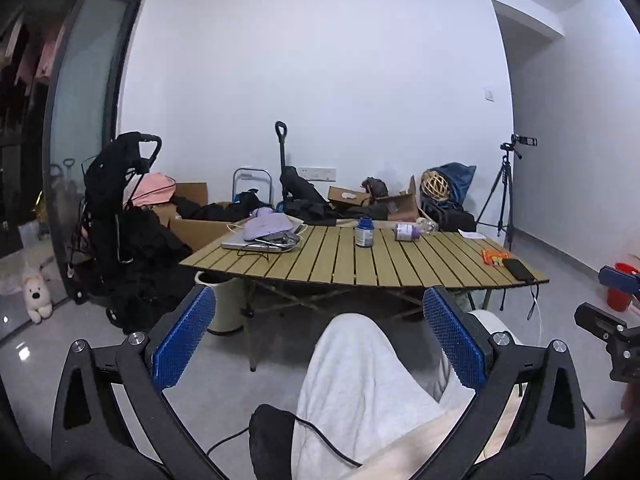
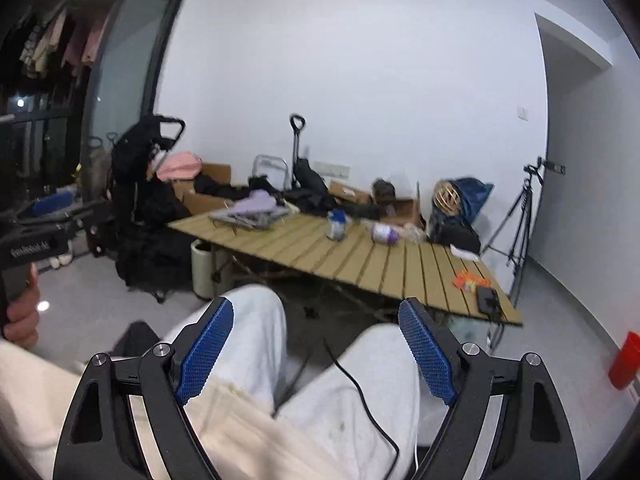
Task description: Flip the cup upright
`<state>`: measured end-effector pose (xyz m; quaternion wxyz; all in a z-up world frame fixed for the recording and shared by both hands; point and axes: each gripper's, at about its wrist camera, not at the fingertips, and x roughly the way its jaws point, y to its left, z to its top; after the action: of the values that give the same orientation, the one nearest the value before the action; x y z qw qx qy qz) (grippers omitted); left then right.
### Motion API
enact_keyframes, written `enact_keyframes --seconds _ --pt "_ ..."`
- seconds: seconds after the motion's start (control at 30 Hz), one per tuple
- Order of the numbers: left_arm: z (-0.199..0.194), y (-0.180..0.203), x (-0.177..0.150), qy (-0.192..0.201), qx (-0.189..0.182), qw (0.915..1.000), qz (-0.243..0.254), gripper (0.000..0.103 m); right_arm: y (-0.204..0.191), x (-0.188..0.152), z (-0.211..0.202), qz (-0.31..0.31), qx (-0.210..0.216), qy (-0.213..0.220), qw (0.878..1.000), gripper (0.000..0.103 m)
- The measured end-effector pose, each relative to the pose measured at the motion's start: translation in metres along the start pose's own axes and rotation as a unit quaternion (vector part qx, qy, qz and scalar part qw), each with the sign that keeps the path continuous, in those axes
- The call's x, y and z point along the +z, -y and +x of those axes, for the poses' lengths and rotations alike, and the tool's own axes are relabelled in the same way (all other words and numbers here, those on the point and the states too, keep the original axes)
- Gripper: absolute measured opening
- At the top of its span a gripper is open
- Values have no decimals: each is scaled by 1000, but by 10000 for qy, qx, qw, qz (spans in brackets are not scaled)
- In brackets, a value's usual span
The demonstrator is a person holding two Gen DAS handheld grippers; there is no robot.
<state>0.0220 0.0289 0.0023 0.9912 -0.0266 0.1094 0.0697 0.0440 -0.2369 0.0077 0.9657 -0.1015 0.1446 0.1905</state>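
Observation:
A purple-labelled cup [image 1: 407, 232] lies on its side at the far edge of the slatted wooden table [image 1: 400, 268]. It also shows in the right wrist view [image 2: 385, 234], blurred. A blue-capped jar [image 1: 364, 231] stands upright just left of it, also in the right wrist view [image 2: 336, 225]. My left gripper [image 1: 320, 300] is open and empty, held well short of the table above my lap. My right gripper [image 2: 316, 312] is open and empty, also well short of the table.
A laptop with a purple pouch [image 1: 267, 231] lies at the table's far left. An orange packet [image 1: 495, 257] and a black phone [image 1: 519, 269] lie near the right end. A stroller [image 1: 120, 208], boxes and a tripod [image 1: 502, 196] surround the table. My legs [image 1: 352, 380] are below.

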Motion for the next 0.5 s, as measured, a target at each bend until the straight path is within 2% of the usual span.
enact_keyframes --seconds 0.3,0.5 --pt "-10 10 -8 29 -74 9997 212 103 8 -6 -1 416 35 -12 9991 89" --pt "-10 9 -8 26 -76 9997 224 103 5 -8 -2 380 76 -21 9992 89"
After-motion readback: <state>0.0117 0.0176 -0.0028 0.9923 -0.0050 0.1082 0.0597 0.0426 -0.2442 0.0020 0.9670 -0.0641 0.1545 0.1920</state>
